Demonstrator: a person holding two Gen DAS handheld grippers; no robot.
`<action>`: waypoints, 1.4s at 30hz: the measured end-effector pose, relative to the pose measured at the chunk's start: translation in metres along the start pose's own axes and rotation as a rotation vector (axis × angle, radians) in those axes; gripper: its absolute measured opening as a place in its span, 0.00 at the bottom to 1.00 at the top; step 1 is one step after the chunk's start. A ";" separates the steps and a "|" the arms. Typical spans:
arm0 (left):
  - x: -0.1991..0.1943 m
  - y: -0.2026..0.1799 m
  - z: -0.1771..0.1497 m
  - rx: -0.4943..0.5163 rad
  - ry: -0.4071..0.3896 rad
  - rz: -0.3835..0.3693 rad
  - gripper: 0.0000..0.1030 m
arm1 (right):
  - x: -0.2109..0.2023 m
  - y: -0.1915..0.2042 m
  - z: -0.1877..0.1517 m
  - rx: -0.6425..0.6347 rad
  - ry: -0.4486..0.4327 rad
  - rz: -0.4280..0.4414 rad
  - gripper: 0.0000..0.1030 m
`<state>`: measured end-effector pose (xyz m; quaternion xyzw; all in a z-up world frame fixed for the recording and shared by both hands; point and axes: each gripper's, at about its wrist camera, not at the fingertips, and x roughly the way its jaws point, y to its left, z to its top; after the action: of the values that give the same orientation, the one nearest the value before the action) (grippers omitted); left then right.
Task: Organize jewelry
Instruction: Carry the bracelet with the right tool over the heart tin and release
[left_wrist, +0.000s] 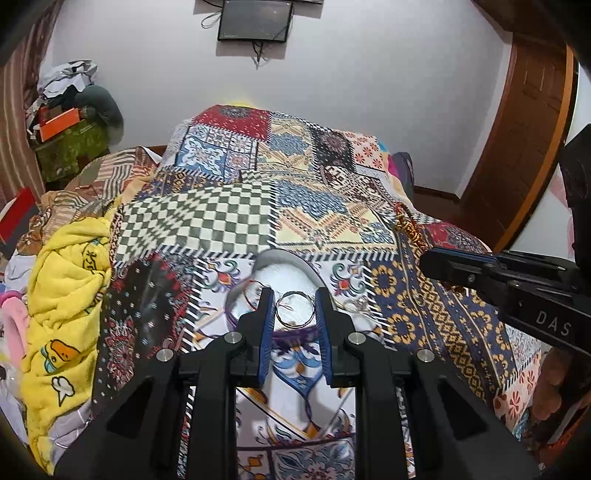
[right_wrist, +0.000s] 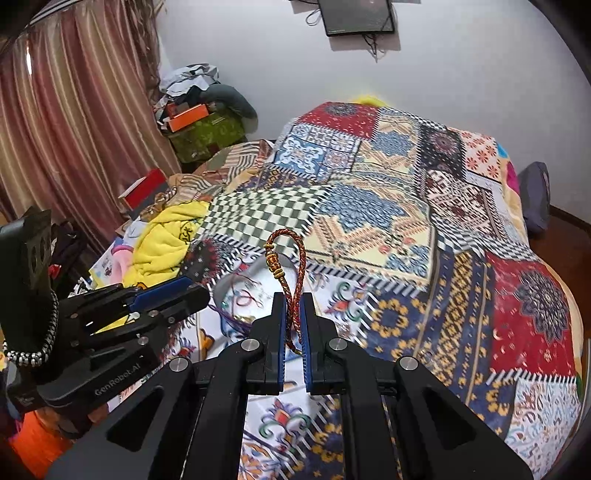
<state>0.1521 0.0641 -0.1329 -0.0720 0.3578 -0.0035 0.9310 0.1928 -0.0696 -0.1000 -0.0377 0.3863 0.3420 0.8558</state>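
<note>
My left gripper (left_wrist: 294, 299) is shut on a thin silver bangle (left_wrist: 294, 308), held between the blue pads above a clear round dish (left_wrist: 282, 267) that holds thread bracelets (left_wrist: 246, 297). My right gripper (right_wrist: 293, 299) is shut on a red-and-gold braided cord bracelet (right_wrist: 301, 258) whose loop with gold beads stands up above the fingertips. That bracelet also shows in the left wrist view (left_wrist: 408, 223), with the right gripper (left_wrist: 439, 264) to the right of the dish. The left gripper (right_wrist: 192, 291) shows at the left of the right wrist view, beside the dish (right_wrist: 242, 291).
Everything sits on a bed with a patchwork quilt (left_wrist: 332, 206). A yellow blanket (left_wrist: 66, 295) is bunched at the left. More small jewelry (left_wrist: 356, 304) lies on the quilt right of the dish. Boxes and clutter (right_wrist: 192, 118) stand by the curtain.
</note>
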 end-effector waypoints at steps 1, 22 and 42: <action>0.001 0.003 0.001 -0.004 -0.004 0.004 0.20 | 0.001 0.002 0.001 -0.004 0.000 0.004 0.06; 0.050 0.038 -0.002 -0.048 0.053 -0.025 0.20 | 0.070 0.018 0.021 -0.024 0.085 0.039 0.06; 0.063 0.047 0.002 -0.075 0.060 -0.018 0.20 | 0.107 0.013 0.003 -0.047 0.203 0.067 0.07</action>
<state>0.1981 0.1072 -0.1793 -0.1097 0.3849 -0.0007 0.9164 0.2370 0.0008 -0.1687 -0.0792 0.4638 0.3736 0.7994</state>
